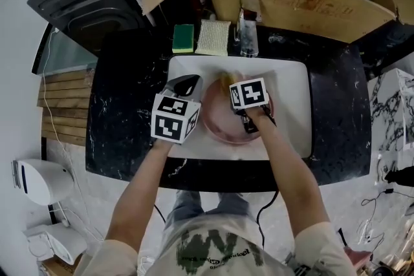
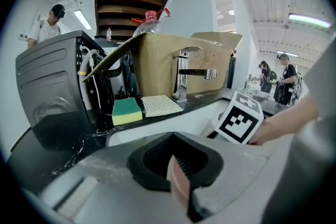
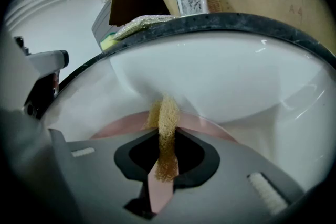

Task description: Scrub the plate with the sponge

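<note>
Scrubbing seems in hand: inside the sink (image 1: 291,106), the left tool (image 1: 184,83) clamps the rim of the pink plate (image 1: 218,121), the right tool (image 3: 160,176) pinches the mesh sponge (image 3: 168,123) onto it; next it likely needs firm rubbing strokes.

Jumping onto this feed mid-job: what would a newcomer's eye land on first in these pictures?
The pink plate in the white sink draws the eye first, with the left claw shut on its rim. Next comes the right claw, shut on a yellow mesh sponge that reaches down to the plate. Behind the sink, a green sponge lies unused on the black counter.
</note>
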Motion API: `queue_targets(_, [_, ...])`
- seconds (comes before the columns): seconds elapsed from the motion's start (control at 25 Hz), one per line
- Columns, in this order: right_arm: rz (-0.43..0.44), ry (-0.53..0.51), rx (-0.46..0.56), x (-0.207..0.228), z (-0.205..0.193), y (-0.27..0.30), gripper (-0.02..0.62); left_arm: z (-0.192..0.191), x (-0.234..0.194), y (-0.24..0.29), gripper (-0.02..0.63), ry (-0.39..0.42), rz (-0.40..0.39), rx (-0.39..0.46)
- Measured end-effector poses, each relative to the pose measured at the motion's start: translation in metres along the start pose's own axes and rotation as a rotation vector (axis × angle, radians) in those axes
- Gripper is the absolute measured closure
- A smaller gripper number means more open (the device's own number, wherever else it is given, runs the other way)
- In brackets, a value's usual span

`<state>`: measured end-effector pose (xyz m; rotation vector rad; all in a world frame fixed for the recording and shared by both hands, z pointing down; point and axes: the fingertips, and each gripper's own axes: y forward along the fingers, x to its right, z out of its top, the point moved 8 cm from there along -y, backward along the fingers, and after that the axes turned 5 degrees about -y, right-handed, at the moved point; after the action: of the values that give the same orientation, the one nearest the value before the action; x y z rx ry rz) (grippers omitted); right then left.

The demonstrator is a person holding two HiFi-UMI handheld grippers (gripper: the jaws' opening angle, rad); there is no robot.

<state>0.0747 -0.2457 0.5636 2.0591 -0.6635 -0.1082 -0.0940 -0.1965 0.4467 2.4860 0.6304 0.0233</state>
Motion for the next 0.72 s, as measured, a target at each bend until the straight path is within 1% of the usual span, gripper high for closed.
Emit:
queue_targets(0.24, [-0.055, 0.036, -0.044, 0.008, -0.005, -0.003, 0.532, -0.001, 0.001, 0.000, 0.603, 0.007, -0.011, -0.008])
queue_targets(0.52, [-0.102, 0.083, -0.045, 0.015, -0.010, -0.011, 0.532, 0.001, 0.004, 0.001, 0.603, 0.018, -0.031, -0.013])
queue_targets(0.72, [-0.162, 0.097, -0.079, 0.023, -0.017, -0.017, 0.532, 0.002, 0.007, 0.002, 0.604, 0.026, -0.048, -0.012])
